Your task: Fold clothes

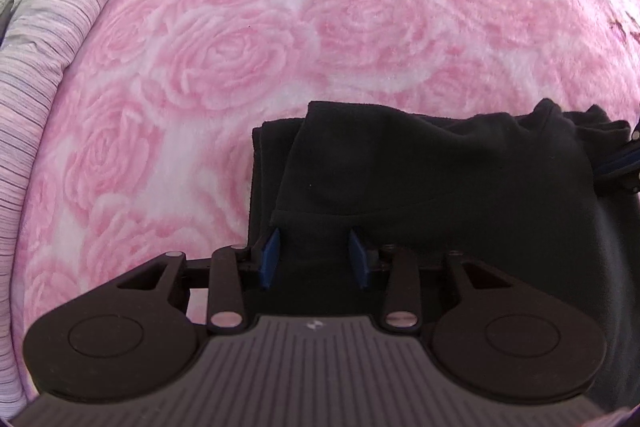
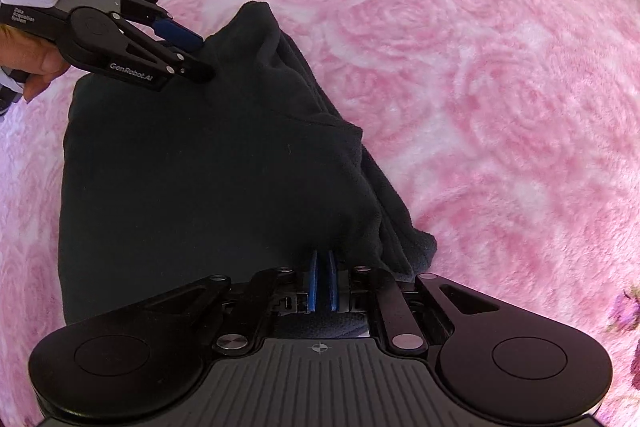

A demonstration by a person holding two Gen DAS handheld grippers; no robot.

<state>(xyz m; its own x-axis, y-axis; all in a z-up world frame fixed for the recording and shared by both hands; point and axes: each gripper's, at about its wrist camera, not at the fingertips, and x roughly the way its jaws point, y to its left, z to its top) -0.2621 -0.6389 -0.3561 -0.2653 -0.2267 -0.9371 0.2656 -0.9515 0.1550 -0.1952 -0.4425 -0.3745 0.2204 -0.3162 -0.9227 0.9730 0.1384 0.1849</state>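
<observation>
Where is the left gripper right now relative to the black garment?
In the right wrist view, the left gripper is upper left, fingertips at the black garment's far edge on the pink rose blanket.

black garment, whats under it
The black garment lies on a pink rose-patterned blanket, which shows all around it. Whatever sits directly beneath its folded layers is covered.

A pink rose-patterned fleece blanket (image 1: pixel 280 47) covers the bed, with striped bedding (image 1: pixel 52 39) along its edge.
</observation>
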